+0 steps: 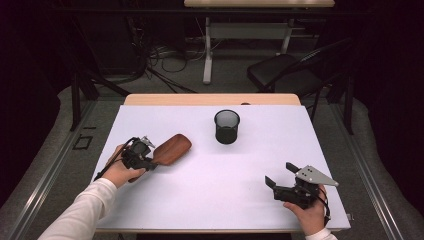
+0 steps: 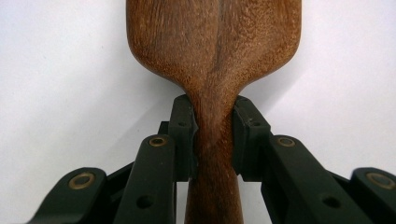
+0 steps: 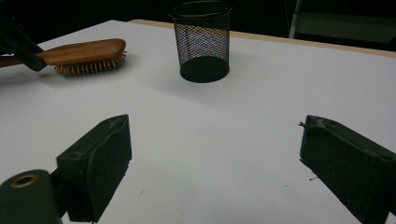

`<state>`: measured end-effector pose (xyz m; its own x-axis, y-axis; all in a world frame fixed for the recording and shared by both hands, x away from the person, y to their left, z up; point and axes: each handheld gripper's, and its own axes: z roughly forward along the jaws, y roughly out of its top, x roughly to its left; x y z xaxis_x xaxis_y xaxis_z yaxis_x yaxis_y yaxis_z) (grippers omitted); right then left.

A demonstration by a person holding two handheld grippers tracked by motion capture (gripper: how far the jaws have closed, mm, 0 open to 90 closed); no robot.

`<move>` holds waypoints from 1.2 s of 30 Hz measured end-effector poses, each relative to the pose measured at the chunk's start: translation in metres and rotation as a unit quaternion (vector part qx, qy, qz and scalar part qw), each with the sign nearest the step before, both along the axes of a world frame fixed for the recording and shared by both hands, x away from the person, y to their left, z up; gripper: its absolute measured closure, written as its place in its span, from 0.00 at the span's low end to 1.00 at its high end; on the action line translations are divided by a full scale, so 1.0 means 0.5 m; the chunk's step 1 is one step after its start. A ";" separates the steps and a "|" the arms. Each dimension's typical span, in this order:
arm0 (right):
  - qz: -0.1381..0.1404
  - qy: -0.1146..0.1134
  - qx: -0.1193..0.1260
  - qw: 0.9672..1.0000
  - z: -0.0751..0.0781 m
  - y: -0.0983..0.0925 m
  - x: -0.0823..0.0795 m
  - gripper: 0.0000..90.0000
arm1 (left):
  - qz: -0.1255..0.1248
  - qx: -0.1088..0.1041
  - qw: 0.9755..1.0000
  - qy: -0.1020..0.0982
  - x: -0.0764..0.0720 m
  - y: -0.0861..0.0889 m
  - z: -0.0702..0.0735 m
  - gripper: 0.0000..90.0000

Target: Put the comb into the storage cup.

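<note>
A wooden hairbrush (image 1: pixel 172 148) lies bristles down on the white table, left of centre. My left gripper (image 1: pixel 150 159) is shut on its handle; in the left gripper view both pads (image 2: pixel 184 126) press the narrow neck of the hairbrush (image 2: pixel 212 46). A black mesh cup (image 1: pixel 227 126) stands upright behind the middle of the table, apart from the brush. My right gripper (image 1: pixel 279 175) rests near the front right corner, jaws wide open with nothing between them. From the right gripper view the mesh cup (image 3: pixel 201 39) is straight ahead and the hairbrush (image 3: pixel 86 53) is at far left.
The white table top (image 1: pixel 210 190) has a wooden strip along its far edge. Beyond it stand a dark chair (image 1: pixel 285 72), a second table's legs (image 1: pixel 207 50) and loose cables on the floor.
</note>
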<state>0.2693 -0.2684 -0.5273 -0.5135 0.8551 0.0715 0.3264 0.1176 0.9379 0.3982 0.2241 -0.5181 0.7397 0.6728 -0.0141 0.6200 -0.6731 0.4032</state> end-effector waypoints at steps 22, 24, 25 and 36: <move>-0.001 0.002 -0.001 1.000 -0.001 -0.001 0.001 0.11 | 0.027 -0.072 0.996 -0.036 -0.008 0.012 0.036 0.80; -0.001 0.002 -0.001 1.000 -0.001 -0.001 0.001 0.11 | 0.028 -0.077 0.996 -0.043 -0.011 0.012 0.042 0.80; -0.002 0.002 -0.001 1.000 -0.001 -0.001 0.001 0.11 | 0.031 -0.081 0.995 -0.046 -0.012 0.011 0.044 0.80; 0.000 0.002 -0.004 1.000 -0.002 0.000 0.002 0.11 | 0.043 -0.108 0.991 -0.072 -0.019 0.014 0.070 0.80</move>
